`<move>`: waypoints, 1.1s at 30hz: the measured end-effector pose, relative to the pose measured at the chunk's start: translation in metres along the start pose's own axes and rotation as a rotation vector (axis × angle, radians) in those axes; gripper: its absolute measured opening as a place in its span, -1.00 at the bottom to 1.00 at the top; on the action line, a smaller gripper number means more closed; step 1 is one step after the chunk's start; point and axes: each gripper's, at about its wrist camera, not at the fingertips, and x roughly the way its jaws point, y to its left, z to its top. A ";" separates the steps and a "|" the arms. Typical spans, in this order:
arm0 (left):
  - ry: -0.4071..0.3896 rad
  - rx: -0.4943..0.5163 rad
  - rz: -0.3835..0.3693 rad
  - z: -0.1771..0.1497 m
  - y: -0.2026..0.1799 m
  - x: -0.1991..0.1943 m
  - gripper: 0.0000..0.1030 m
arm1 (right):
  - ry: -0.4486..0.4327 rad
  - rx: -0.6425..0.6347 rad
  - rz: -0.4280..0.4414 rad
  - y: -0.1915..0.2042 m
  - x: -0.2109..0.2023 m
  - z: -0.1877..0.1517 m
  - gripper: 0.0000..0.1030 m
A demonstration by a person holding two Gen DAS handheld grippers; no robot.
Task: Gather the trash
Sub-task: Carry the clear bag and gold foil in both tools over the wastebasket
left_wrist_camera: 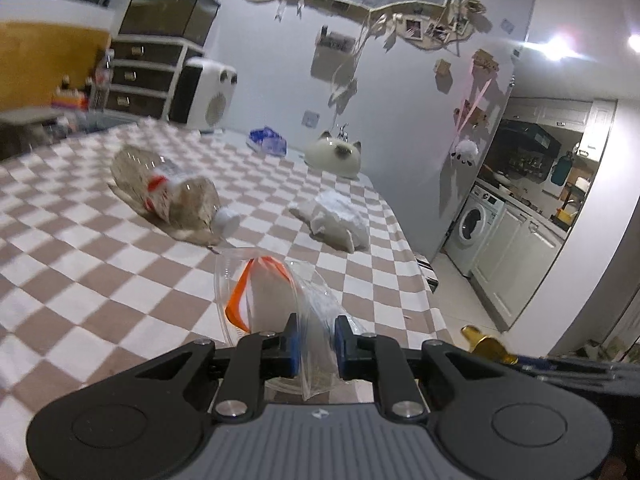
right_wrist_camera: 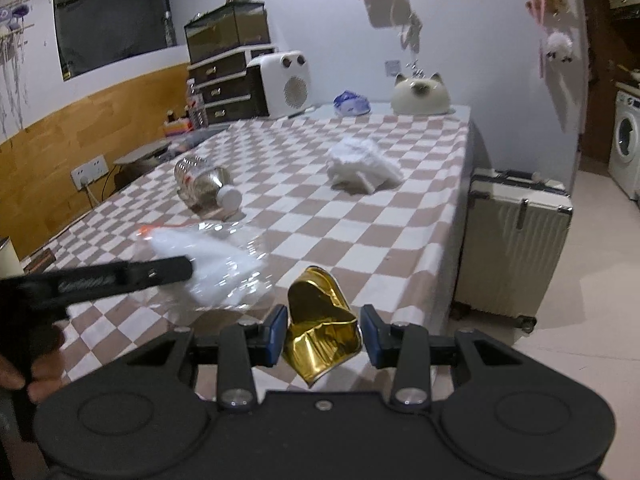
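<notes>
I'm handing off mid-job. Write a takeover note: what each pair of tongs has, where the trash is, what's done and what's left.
Left tongs: shut on the clear plastic bag with an orange strip, lifted over the checkered table.
Right tongs: shut on the crushed gold can, at the table's near edge.
On the table: the empty plastic bottle lying on its side, and the crumpled white paper. The blue-and-white wrapper sits at the far end.
Done: bag and can picked up.
Left: drop both in a bin (none in view), then collect the bottle, paper and possibly the wrapper.
</notes>
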 end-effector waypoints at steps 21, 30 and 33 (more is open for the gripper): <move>-0.034 0.159 -0.064 -0.030 -0.110 -0.054 -0.66 | -0.128 0.042 -0.124 -0.046 -0.104 -0.033 -0.21; 0.012 0.218 -0.151 -0.055 -0.176 -0.037 -0.66 | -0.150 0.095 -0.224 -0.097 -0.144 -0.057 -0.21; 0.032 0.237 -0.169 -0.065 -0.194 -0.031 -0.66 | -0.150 0.119 -0.249 -0.116 -0.154 -0.066 -0.21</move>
